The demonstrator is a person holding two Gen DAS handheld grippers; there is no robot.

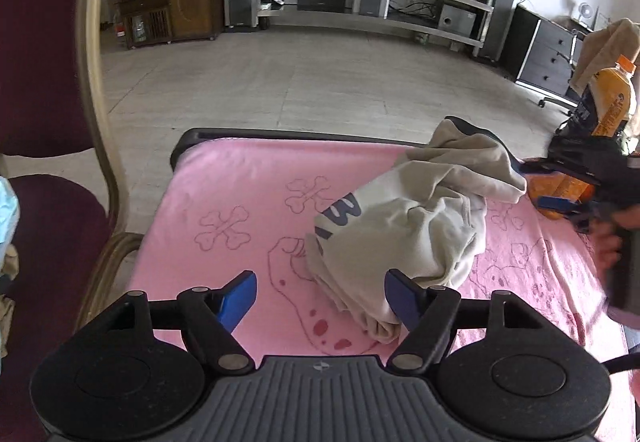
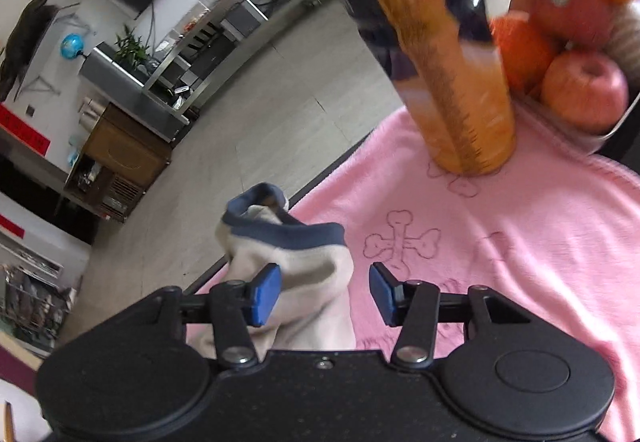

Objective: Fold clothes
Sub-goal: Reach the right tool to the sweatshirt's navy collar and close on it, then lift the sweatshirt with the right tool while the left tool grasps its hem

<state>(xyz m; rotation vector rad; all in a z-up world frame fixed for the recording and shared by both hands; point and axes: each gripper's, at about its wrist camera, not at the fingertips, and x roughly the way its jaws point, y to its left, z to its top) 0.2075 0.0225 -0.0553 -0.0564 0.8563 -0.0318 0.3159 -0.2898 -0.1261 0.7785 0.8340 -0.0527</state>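
Note:
A crumpled cream garment (image 1: 416, 226) with grey letters and a dark blue trim lies on the pink blanket (image 1: 240, 186) that covers the table. My left gripper (image 1: 320, 298) hovers open at the garment's near end, whose folded tip lies just inside the right pad (image 1: 402, 300). In the right wrist view the garment's blue-trimmed edge (image 2: 296, 258) stands up between the fingers of my right gripper (image 2: 324, 294). It leans toward the left pad (image 2: 266, 294), and a gap shows before the other pad. The right gripper (image 1: 540, 184) also shows at the garment's far right end, held by a hand.
An orange drink bottle (image 2: 460, 82) stands on the blanket (image 2: 520, 242) just beyond the right gripper, with a container of apples and oranges (image 2: 580, 90) behind it. A dark red chair (image 1: 48, 90) stands left of the table. The table's far edge (image 1: 280, 134) drops to the floor.

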